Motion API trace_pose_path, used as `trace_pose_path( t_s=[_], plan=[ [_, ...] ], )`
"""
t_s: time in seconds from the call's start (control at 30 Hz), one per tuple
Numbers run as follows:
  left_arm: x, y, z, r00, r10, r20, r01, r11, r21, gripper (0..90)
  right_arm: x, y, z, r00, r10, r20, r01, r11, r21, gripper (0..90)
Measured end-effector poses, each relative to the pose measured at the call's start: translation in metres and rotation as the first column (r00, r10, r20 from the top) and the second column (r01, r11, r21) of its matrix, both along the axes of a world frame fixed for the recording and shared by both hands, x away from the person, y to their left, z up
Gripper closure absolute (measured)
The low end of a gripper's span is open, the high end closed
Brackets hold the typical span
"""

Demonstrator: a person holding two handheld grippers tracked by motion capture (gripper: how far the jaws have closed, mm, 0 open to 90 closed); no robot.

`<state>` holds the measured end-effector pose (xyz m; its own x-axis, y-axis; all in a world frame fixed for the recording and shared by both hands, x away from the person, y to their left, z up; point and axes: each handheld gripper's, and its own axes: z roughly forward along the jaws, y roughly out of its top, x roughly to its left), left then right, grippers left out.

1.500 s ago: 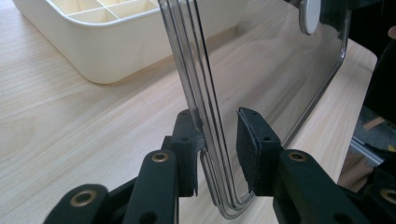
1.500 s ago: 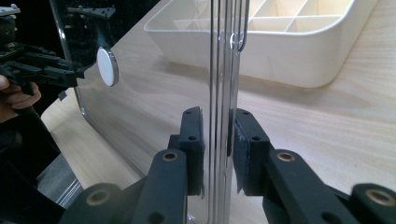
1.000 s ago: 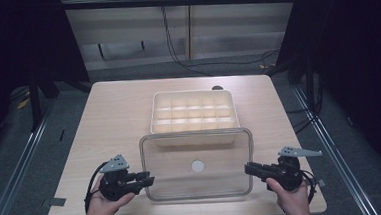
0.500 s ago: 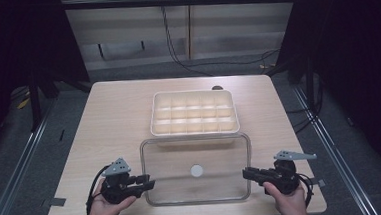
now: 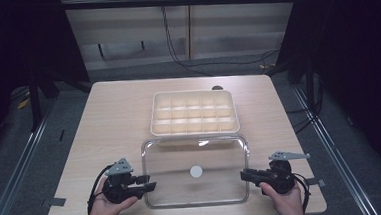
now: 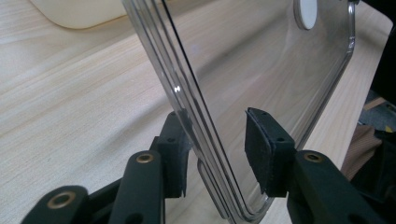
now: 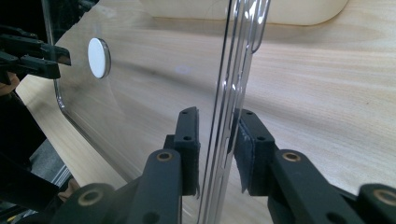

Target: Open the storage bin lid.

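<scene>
Lid: the clear, flat plastic lid with rounded corners (image 5: 195, 171) lies on the near half of the pale wooden table (image 5: 114, 122); a small white round disc (image 5: 196, 171) sits at its middle.
Lid's far edge: it reaches the near wall of the cream plastic tray with many small compartments (image 5: 194, 112); whether the two touch I cannot tell.
Lid's near edge: close to the table's front edge, with a thin strip of wood showing.
My left gripper (image 5: 150, 184): at the lid's left edge near the front corner. My jaws have just been opening; in the left gripper view (image 6: 217, 154) the ribbed rim stands between them, close against one pad with a clear gap to the other, so nothing is clamped.
My right gripper (image 5: 243, 175): at the lid's right edge. My jaws have just been opening a little; in the right gripper view (image 7: 215, 144) the rim runs between the pads, one pad at the rim, a narrow gap to the other.
Open room: bare wood left of the left gripper, right of the right gripper, and on both sides of the tray.
</scene>
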<state>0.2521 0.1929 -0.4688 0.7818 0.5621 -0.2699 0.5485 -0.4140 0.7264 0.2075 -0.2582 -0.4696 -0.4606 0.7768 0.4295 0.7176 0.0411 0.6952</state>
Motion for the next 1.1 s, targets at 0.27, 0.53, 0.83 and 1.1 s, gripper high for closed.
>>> trace_pose_path(
  t_s=[0.27, 0.53, 0.83, 1.1],
  plan=[
    [0.007, -0.003, -0.004, 0.9994, 0.002, -0.034, -0.002, 0.9999, 0.016, 56.5, 0.007, 0.000, -0.006, 0.9998, 0.005, -0.021, -0.005, 1.000, -0.002, 69.3],
    [0.011, -0.005, -0.007, 0.9990, 0.006, -0.044, -0.005, 0.9996, 0.028, 53.7, 0.010, 0.001, -0.009, 0.9995, -0.002, -0.032, 0.002, 1.000, -0.006, 67.4],
    [0.012, -0.008, -0.010, 0.9991, -0.007, -0.042, 0.009, 0.9993, 0.036, 51.8, 0.010, 0.005, -0.010, 0.9993, -0.014, -0.034, 0.012, 0.998, -0.055, 63.0],
    [0.018, -0.009, -0.014, 0.9983, 0.002, -0.058, 0.001, 0.9984, 0.057, 49.4, 0.016, 0.007, -0.016, 0.9975, -0.023, -0.067, 0.018, 0.997, -0.069, 58.3]
  ],
)
